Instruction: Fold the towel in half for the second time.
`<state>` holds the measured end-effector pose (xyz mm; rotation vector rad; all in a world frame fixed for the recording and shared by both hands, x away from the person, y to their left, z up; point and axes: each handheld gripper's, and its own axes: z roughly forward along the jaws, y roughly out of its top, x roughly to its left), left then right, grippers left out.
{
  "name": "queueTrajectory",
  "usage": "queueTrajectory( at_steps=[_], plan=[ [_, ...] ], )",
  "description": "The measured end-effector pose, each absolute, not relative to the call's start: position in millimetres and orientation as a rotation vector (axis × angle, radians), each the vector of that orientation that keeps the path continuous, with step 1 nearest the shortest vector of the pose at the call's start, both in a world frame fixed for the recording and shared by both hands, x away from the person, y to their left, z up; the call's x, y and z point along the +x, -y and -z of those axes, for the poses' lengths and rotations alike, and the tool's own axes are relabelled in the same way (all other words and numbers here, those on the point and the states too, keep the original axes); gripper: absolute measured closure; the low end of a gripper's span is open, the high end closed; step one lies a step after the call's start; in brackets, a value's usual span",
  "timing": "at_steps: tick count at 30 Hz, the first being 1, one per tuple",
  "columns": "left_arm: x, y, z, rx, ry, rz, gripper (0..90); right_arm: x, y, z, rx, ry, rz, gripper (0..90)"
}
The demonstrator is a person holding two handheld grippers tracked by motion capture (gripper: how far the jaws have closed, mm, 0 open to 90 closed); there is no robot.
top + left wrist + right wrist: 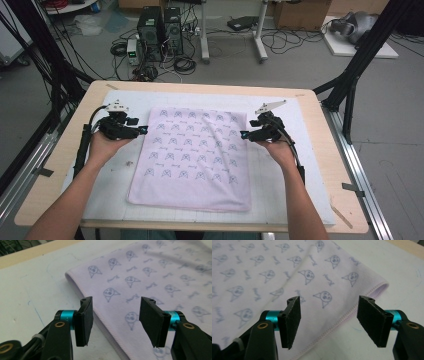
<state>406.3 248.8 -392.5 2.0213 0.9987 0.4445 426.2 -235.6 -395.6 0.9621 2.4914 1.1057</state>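
Note:
A pale pink towel (192, 155) printed with small blue faces lies flat on the white mat, folded, with a few ripples near its far right corner. My left gripper (142, 130) hovers at the towel's left edge, jaws open, and its own view shows the hemmed edge (100, 325) running between the open pads (85, 321). My right gripper (243, 134) is at the towel's right edge, also open. In the right gripper view the towel's stitched edge (352, 312) and far corner (382, 285) lie between and beyond the jaws.
The white gridded mat (300, 150) covers a wooden table (70, 145). Black frame posts (350, 85) stand at both sides. Computers (160, 30) and cables sit on the floor beyond the far edge.

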Motion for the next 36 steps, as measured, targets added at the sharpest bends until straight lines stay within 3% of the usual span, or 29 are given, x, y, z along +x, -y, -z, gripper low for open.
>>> queueTrajectory(
  at_steps=[18, 23, 26, 29, 36],
  plan=[
    [434.1, -246.9, 440.0, 2.078, -1.160, -0.413, 53.7, 450.6, 228.8, 441.4, 1.127, -2.456, -1.007, 42.6],
    [432.3, -245.5, 440.9, 2.058, -1.174, -0.421, 59.1, 451.2, 231.9, 442.1, 1.195, -2.430, -1.039, 54.3],
    [429.8, -239.9, 439.4, 2.101, -1.113, -0.419, 75.5, 450.9, 229.1, 440.9, 1.219, -2.439, -1.048, 68.8],
    [430.9, -242.0, 439.7, 2.075, -1.141, -0.372, 81.5, 450.6, 228.4, 442.3, 1.241, -2.465, -1.111, 82.8],
    [430.9, -245.1, 439.0, 2.037, -1.154, -0.344, 85.7, 450.7, 231.3, 442.1, 1.279, -2.459, -1.160, 85.5]
  ],
)
